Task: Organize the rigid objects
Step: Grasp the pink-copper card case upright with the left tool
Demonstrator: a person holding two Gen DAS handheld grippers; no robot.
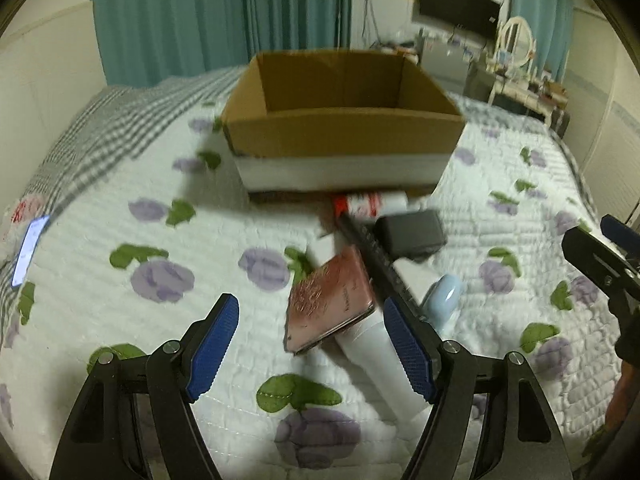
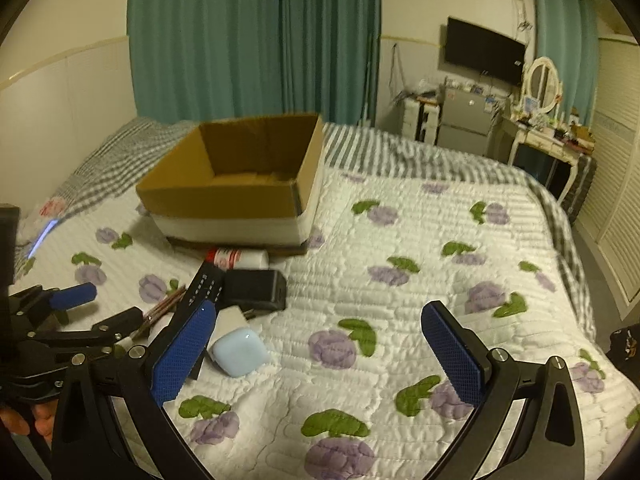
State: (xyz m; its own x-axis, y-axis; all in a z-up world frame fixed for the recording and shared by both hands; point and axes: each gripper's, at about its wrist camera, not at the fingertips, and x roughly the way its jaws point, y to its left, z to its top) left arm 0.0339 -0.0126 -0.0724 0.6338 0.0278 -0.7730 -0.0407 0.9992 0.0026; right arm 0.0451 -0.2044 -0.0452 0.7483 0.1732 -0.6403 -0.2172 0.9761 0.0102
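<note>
Cardboard box [image 1: 344, 132]: stood open on the flowered quilt [image 1: 120, 208], white band round its lower wall, interior empty as far as visible.
Item cluster: lay on quilt just in front of box.
Red-and-white tube [image 1: 370, 202]: against box base.
Black remote [image 1: 376, 258]: ran diagonally from tube toward left gripper.
Black case [image 1: 412, 234]: touching remote's right side.
Pink booklet [image 1: 332, 300]: tilted, resting across white tube [image 1: 380, 364].
Pale blue case [image 2: 240, 352]: just right of remote.
Left gripper [image 1: 312, 352]: jaws wide apart, holding nothing, low over booklet.
Right gripper [image 2: 316, 352]: jaws wide, empty, above bare quilt right of cluster.
</note>
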